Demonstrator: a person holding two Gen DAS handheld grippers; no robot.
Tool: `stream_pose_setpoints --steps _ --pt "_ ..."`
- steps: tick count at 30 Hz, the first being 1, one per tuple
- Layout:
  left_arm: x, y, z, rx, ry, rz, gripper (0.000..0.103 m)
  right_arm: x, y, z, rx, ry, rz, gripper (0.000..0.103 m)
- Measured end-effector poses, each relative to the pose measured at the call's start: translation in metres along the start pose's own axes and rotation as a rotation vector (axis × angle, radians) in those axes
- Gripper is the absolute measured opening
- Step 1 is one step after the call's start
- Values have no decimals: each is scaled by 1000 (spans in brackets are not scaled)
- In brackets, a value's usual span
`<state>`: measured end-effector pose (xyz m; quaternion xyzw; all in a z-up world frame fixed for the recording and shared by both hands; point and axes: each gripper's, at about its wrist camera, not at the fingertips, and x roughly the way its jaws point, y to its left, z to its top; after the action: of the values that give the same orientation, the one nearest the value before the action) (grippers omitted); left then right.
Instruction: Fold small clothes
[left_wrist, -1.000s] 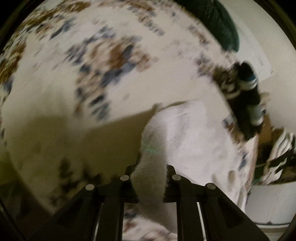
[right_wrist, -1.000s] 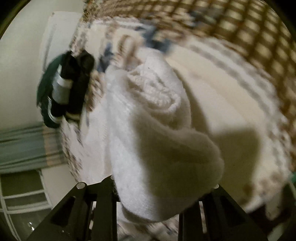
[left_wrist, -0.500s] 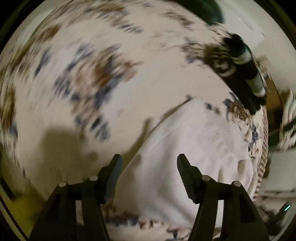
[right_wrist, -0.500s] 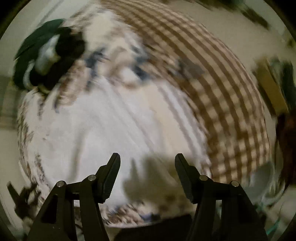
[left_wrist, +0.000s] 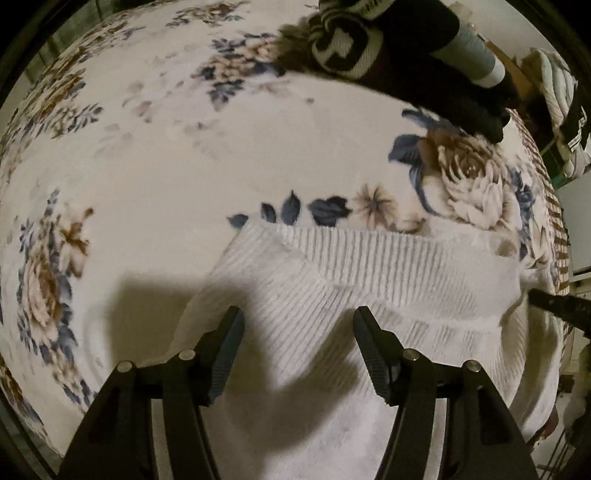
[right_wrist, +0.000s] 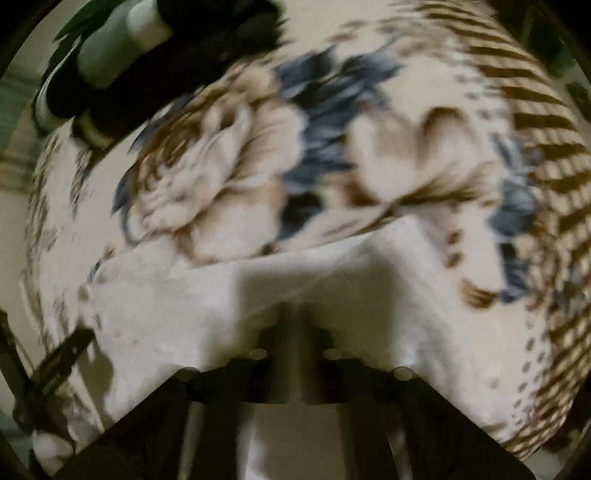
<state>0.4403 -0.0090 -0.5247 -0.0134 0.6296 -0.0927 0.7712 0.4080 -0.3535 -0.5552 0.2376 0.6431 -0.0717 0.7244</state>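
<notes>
Left wrist view shows the left tongs (left_wrist: 298, 325) spread wide with nothing between them, poised over a white ribbed knit garment (left_wrist: 332, 295) lying flat on a floral blanket (left_wrist: 147, 147). At the garment's right edge a dark fingertip of the right tongs (left_wrist: 554, 302) touches the cloth. Beyond the garment, along the blanket's far edge, lies a pile of dark rolled clothes (left_wrist: 424, 55) with a black-and-white patterned piece.

Right wrist view is blurred: the right tongs (right_wrist: 295, 332) appear drawn together on the near edge of the white garment (right_wrist: 166, 314), with cloth bunched around the tips. The big flower print of the blanket (right_wrist: 240, 166) fills the middle, and the dark clothes (right_wrist: 147, 55) sit top left.
</notes>
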Motion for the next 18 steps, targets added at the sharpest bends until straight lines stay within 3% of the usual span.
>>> stream_pose_setpoints --steps 3,7,12,13,15,16,17,18 --pt "-1 5 -2 -12 -1 -7 59 -30 -29 -3 91 -111 -32 0" --pt "-6 13 -7 -19 -5 -7 59 -57 -65 5 173 -167 -57 0" --pt "5 13 -10 6 17 3 59 -52 -59 7 137 -21 117 5" --pt "10 12 -9 16 21 8 59 -46 -49 7 113 3 136 10" --pt "18 8 -8 37 10 20 58 -28 -24 3 66 32 147 66" --pt "19 6 -8 52 -17 14 42 -22 -18 2 49 44 148 76" --pt "18 3 -9 74 -42 11 8 -11 -11 0 35 63 148 79" --pt "17 0 -8 93 -55 22 5 2 -5 -1 27 87 136 79"
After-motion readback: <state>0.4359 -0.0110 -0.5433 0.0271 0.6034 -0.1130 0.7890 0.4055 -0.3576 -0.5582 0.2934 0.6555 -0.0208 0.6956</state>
